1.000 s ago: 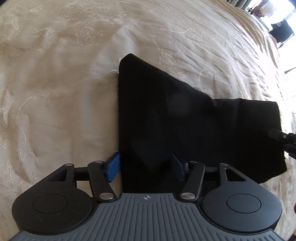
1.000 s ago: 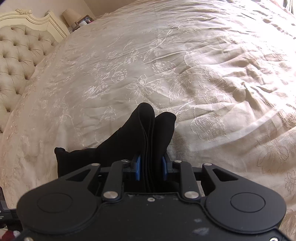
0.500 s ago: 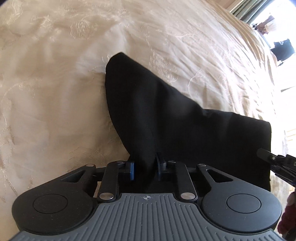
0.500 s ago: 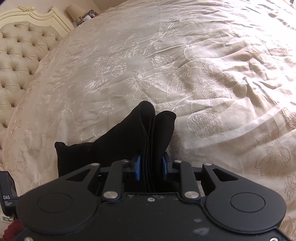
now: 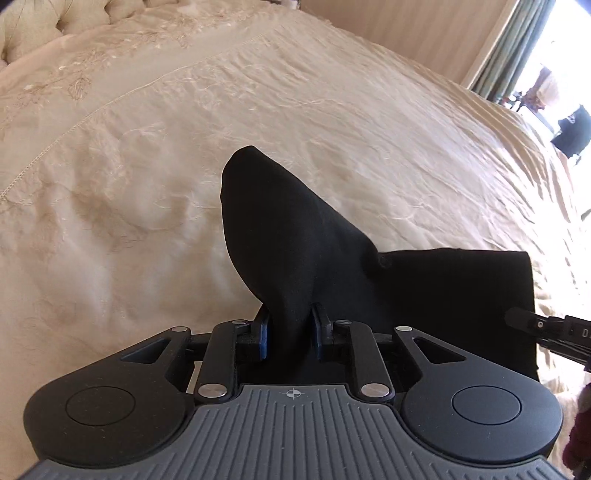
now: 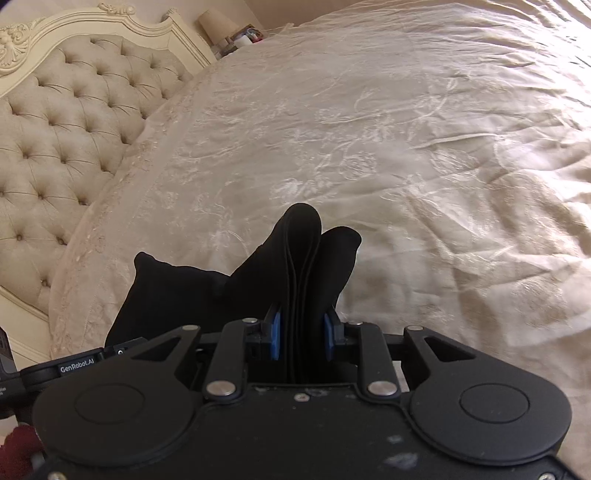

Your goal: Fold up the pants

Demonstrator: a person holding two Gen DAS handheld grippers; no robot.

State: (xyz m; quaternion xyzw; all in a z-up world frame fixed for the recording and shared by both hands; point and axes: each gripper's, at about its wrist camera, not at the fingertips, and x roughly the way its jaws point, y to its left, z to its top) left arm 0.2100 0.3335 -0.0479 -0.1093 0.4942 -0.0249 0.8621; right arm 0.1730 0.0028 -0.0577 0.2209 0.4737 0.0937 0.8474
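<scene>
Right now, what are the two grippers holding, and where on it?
Both hold the black pants. The left gripper pinches one bunched edge; the right gripper clamps a stack of folded layers at the other end.

Cream bedspread (image 5: 332,122) with tone-on-tone floral embroidery, wrinkled, filling most of both views; stitched seam line running diagonally across it in the left wrist view. Tufted, buttoned headboard (image 6: 62,122) in beige, framed in carved cream wood (image 6: 92,26), at upper left of the right wrist view. Beyond its corner, a pale lampshade (image 6: 216,24) above small clutter, too small to identify. Plain beige wall (image 5: 406,26) behind the bed. Grey-green curtain (image 5: 506,48) beside a bright, blown-out window (image 5: 561,44). Strong daylight across the far bedspread.
</scene>
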